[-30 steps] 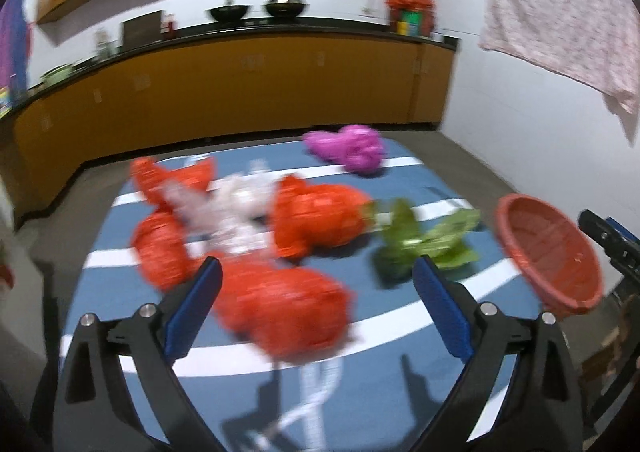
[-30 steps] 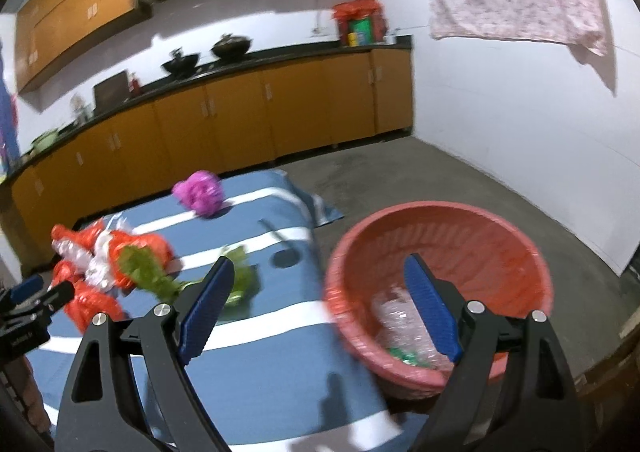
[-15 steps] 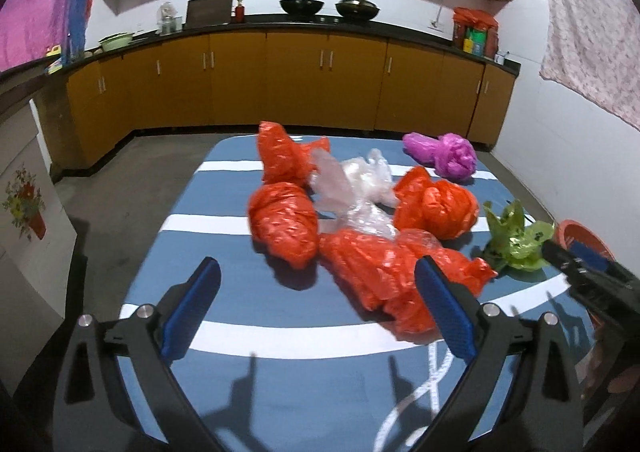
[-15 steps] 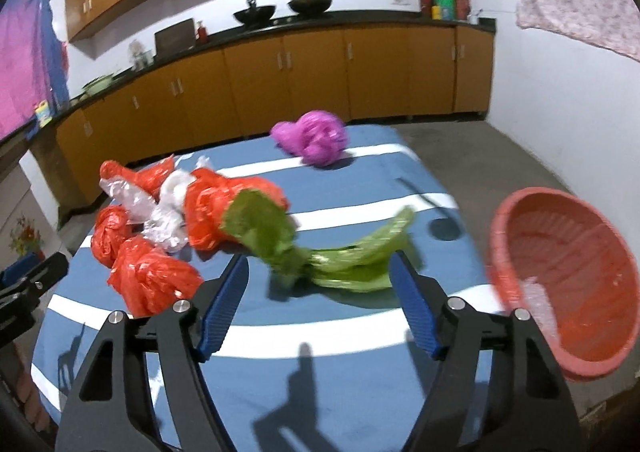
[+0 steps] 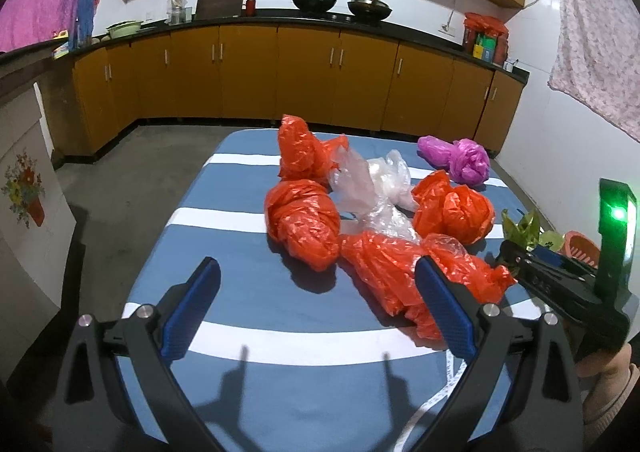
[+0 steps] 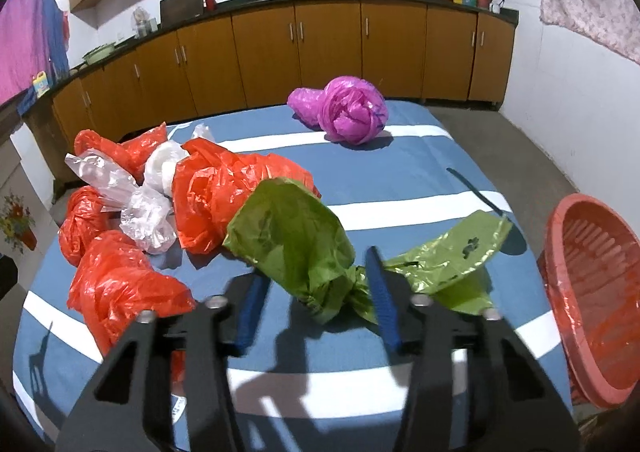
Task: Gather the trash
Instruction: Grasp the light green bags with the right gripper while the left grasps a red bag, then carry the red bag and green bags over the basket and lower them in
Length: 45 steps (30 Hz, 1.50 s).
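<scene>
Crumpled bags lie on a blue striped table (image 5: 248, 292): several red bags (image 5: 304, 223), clear bags (image 5: 372, 187), a purple bag (image 6: 344, 111) at the far side and a green bag (image 6: 296, 240). My right gripper (image 6: 316, 292) is open, its jaws on either side of the green bag's twisted middle, partly narrowed. The green bag (image 5: 520, 226) peeks out in the left wrist view behind the right gripper (image 5: 516, 256). My left gripper (image 5: 316, 304) is open and empty above the near table, short of the red bags. A red basket (image 6: 592, 292) sits past the table's right edge.
Orange kitchen cabinets (image 5: 280, 75) with a black counter run along the back wall, pots on top. A white wall (image 6: 580, 91) with a hanging cloth is on the right. A white tape strip (image 5: 436, 400) lies on the near table.
My right gripper swung from the basket to the table, moved onto the green bag and narrowed its jaws around it. My left gripper swung left and pulled back from the red bags.
</scene>
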Available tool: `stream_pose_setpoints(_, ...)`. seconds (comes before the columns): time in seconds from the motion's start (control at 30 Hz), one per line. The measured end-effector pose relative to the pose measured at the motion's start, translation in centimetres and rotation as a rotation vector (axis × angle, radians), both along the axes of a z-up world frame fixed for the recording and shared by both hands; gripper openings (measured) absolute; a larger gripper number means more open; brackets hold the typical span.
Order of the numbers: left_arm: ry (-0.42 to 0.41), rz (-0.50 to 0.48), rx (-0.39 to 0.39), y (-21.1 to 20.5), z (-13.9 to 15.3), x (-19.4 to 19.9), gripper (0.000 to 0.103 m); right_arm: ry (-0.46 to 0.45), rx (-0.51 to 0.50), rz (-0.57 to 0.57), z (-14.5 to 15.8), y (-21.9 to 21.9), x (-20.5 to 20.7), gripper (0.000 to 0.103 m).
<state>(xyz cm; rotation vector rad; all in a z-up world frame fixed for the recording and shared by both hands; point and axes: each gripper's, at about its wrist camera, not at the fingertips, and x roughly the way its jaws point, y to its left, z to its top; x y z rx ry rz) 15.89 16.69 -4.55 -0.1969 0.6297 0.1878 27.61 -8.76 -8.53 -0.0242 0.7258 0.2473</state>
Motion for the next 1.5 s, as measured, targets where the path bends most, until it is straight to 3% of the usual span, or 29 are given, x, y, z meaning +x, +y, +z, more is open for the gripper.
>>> stream_pose_setpoints(0.07, -0.001, -0.015, -0.004, -0.6, -0.1, 0.2, 0.096, -0.007, 0.005, 0.000, 0.1, -0.2, -0.2, 0.017)
stream_pose_setpoints(0.2, -0.005, -0.056, -0.010, -2.1, 0.0, 0.6, 0.096, -0.020, -0.002, -0.007, 0.4, -1.0, -1.1, 0.011)
stream_pose_setpoints(0.43, 0.027, -0.138, -0.002, -5.7, -0.7, 2.7, 0.096, -0.029, 0.029, -0.059, 1.2, -4.3, -2.6, 0.009)
stream_pose_setpoints(0.8, 0.143, -0.210, 0.018, -9.3, -3.7, 7.3, 0.098, -0.055, 0.071, -0.090, 3.0, -7.6, -4.1, 0.008)
stream_pose_setpoints(0.83, 0.148, -0.220, 0.007, -9.5, -3.9, 7.5, 0.096, -0.056, 0.072, -0.088, 3.0, -7.7, -4.2, 0.008)
stream_pose_setpoints(1.03, 0.152, -0.262, -0.010, -9.7, -4.1, 7.9, 0.055, -0.059, 0.082, -0.088, 3.2, -7.9, -4.6, 0.008)
stream_pose_setpoints(1.17, 0.136, -0.278, -0.010, -9.8, -4.0, 7.6, 0.040, -0.061, 0.081, -0.088, 3.3, -7.9, -4.8, 0.008)
stream_pose_setpoints(1.5, 0.064, -0.296, -0.009, -10.1, -1.4, 5.7, 0.034, -0.101, 0.087, -0.092, 5.0, -8.7, -6.2, 0.008)
